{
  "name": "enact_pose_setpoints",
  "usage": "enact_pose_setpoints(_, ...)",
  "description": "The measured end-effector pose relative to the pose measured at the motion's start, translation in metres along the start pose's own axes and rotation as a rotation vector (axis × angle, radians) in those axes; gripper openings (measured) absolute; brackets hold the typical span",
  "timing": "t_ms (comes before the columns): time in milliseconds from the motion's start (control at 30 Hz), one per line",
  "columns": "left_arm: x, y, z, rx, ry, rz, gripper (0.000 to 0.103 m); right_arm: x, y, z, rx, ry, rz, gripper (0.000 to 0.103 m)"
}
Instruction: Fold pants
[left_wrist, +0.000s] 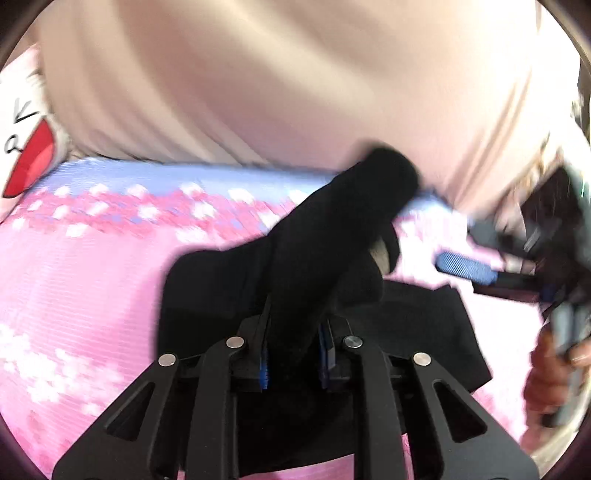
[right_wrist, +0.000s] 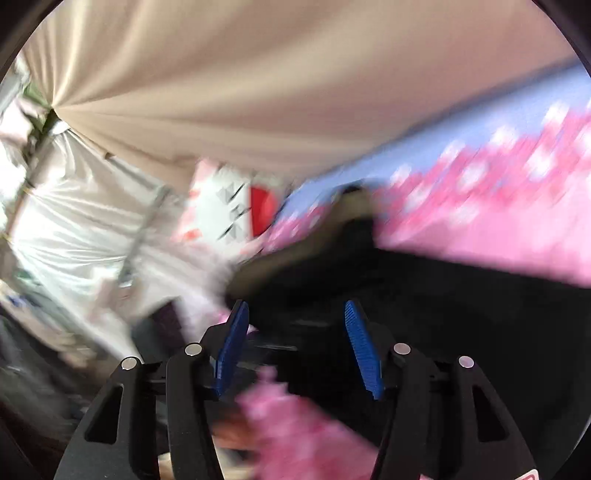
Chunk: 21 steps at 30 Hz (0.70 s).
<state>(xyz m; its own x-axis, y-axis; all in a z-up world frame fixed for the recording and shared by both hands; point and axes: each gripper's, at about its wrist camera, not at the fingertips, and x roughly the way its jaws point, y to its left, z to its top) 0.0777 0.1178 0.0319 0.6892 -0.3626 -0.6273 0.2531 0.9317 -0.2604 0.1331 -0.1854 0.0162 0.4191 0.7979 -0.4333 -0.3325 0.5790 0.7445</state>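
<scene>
Left gripper (left_wrist: 295, 350) is clamped on a bunched ridge of the black pants (left_wrist: 295, 266), lifting that part up off the pink flowered bedspread (left_wrist: 74, 277) while the rest of the garment lies in a dark heap beneath and to the right. Right gripper (right_wrist: 293, 347) hangs with its blue pads (right_wrist: 364, 350) spread wide and nothing between them, just over the same black cloth; in the left wrist view one of those pads shows close beside the lifted fabric. Both pictures are smeared by motion, so I cannot tell which end of the pants is held or whether any clean fold exists yet. My guess is the folding is early to midway, with the cloth not yet laid flat. Room looks generous to the left across the bedspread, but a beige curtain (left_wrist: 277, 81) hangs close along the far edge, and a white cartoon pillow (left_wrist: 22, 122) sits at the far left corner.
</scene>
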Motion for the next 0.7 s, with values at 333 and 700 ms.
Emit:
enact_pose_setpoints(333, -0.089, 0.07, 0.031, -0.094, -0.166, 0.087, 0.018, 0.13, 0.033, -0.023, -0.325, 0.186, -0.365, 0.004)
enact_pose_setpoints(700, -0.079, 0.036, 0.018, 0.013, -0.168, 0.077, 0.018, 0.268, 0.018, 0.018, -0.266, 0.312, -0.392, 0.0)
